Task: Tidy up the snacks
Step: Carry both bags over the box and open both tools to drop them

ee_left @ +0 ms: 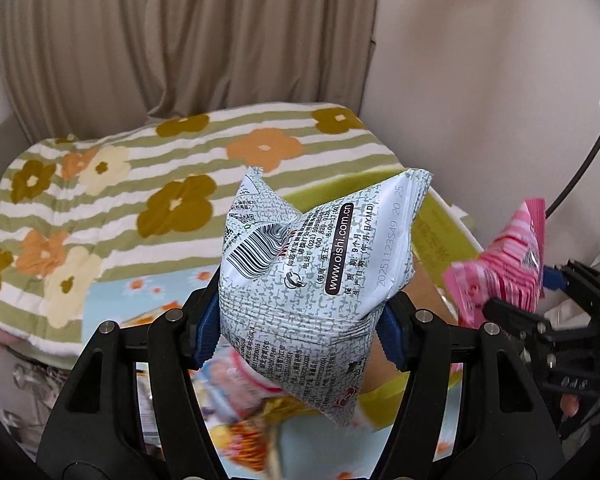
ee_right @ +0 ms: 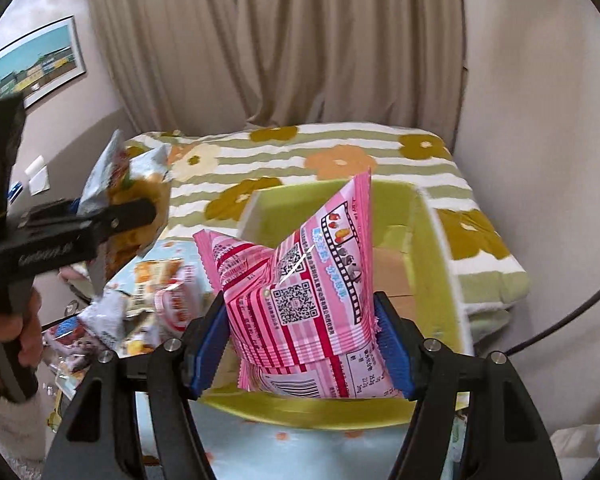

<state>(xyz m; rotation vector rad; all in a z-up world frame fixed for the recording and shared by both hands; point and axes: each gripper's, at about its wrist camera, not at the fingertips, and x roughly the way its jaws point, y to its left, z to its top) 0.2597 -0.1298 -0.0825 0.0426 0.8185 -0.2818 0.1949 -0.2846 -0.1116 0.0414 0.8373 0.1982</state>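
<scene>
Right hand-held gripper (ee_right: 300, 344) was clamped on a pink striped foil snack packet (ee_right: 312, 280), held directly over the green open-topped cardboard box (ee_right: 440, 248); left hand-held gripper (ee_left: 296, 328), clamped on a grey-white foil snack packet (ee_left: 316, 264), was seen left of it.

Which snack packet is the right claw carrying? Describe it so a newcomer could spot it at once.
Start at the bed's flower-striped blanket, then drop to the open green box in front of it. Over that box, the right claw pinches a puffy pink striped foil packet. Its pink stripes, QR codes and filmstrip graphic set it apart from the grey-white packet in the left claw.
</scene>
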